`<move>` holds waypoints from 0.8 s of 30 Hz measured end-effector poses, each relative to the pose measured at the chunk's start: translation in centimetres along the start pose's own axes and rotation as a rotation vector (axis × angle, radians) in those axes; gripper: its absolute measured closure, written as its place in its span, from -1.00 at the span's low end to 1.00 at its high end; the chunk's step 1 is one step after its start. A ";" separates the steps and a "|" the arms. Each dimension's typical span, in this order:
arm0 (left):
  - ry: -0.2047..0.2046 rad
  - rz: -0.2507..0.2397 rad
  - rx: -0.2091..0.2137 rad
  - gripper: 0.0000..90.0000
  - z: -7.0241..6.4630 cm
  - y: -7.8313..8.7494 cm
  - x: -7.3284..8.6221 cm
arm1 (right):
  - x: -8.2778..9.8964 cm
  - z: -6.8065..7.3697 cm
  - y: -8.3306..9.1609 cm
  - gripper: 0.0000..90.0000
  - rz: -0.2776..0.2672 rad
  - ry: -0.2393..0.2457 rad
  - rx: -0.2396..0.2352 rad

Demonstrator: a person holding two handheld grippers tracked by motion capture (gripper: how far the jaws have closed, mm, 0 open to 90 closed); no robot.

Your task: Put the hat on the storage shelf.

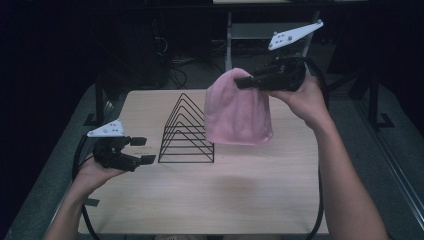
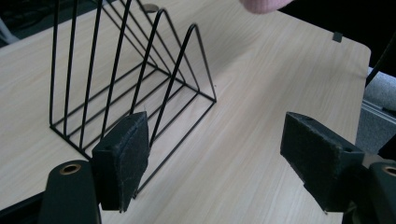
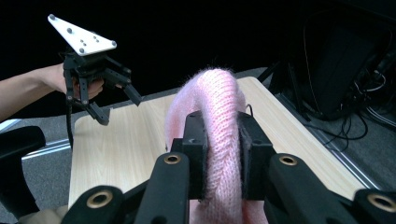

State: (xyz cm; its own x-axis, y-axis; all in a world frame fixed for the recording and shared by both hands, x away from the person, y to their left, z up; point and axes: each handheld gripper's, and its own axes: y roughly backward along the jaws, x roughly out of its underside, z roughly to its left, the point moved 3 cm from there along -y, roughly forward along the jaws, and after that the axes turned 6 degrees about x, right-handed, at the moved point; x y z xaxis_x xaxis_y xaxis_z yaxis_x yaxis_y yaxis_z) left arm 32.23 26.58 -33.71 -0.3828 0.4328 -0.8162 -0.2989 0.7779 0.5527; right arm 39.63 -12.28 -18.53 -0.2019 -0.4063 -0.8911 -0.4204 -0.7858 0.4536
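Note:
A pink knitted hat (image 1: 237, 111) hangs in the air over the table's far right part, beside the black wire rack (image 1: 186, 131). My right gripper (image 1: 243, 81) is shut on the hat's top edge; in the right gripper view its jaws squeeze the pink knit (image 3: 219, 135). The hat's lower rim shows at the top of the left gripper view (image 2: 264, 4). My left gripper (image 1: 142, 150) is held open at the table's left side, just left of the rack (image 2: 135, 74), with nothing between its pads (image 2: 122, 158). The left gripper also shows far off in the right gripper view (image 3: 116, 105).
The rack stands at mid-table on the light wooden table (image 1: 215, 200). Dark floor, cables and a shelf frame (image 1: 260, 30) lie beyond the far edge. A dark chair part (image 3: 16, 158) sits at the left of the right gripper view.

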 end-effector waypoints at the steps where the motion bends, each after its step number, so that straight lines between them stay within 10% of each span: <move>1: -0.001 -0.002 0.003 -0.48 -0.1 0.0 -0.2 | -0.1 0.1 -0.1 0.68 0.001 0.002 -0.002; 24: -0.032 0.005 0.073 -0.40 0.4 -1.3 -3.5 | -4.4 2.0 -3.9 0.68 -0.014 0.056 -0.058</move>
State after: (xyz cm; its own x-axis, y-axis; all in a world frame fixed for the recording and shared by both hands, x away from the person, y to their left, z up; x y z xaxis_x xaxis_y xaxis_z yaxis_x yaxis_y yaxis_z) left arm 34.34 24.23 -31.66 -0.3556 0.4498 -0.8193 -0.2318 0.8067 0.5436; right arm 40.38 -6.46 -16.36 -0.1459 -0.4189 -0.8962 -0.3703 -0.8170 0.4421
